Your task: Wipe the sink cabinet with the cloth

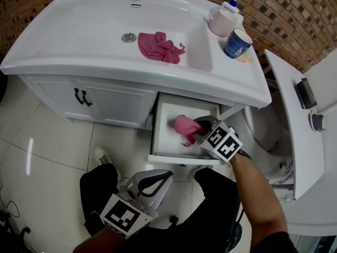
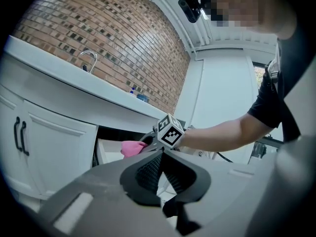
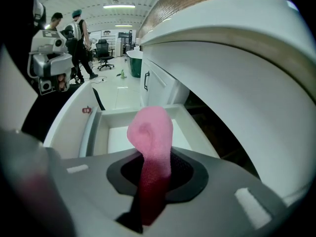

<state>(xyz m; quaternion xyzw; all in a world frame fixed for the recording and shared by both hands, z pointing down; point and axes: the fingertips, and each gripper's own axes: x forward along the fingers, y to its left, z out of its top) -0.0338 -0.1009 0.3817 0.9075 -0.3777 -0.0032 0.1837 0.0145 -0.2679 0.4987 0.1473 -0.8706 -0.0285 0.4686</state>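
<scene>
Clenched on a pink cloth (image 3: 150,132) with the right gripper (image 3: 153,168), a narrow strip pinched between the jaws and a bunched wad poking out past them. Reaches into the open drawer (image 1: 164,112) of the sink cabinet (image 1: 121,101), toward the drawer's front right corner; cannot tell whether the wad touches the drawer floor. Down by the knees, well apart from the cabinet, the left gripper (image 2: 160,168), jaws pressed together on nothing.

Could pull the cloth out of the grip by dragging it hard against a drawer wall, with so little of it pinched. Could knock the gripper body on the overhanging counter edge above, or nudge the drawer inward. Likely to skip the drawer corners with so small a wad.

Up on the counter: a second pink cloth (image 1: 158,46) in the basin beside the drain (image 1: 128,37), a blue mug (image 1: 237,42) and a soap bottle (image 1: 225,17) near the back right corner. Left of the drawer, closed doors with dark handles (image 1: 81,96). Close on the right, a white fixture (image 1: 287,115) narrowing the elbow room. Nothing lying in the drawer to block the wipe.
</scene>
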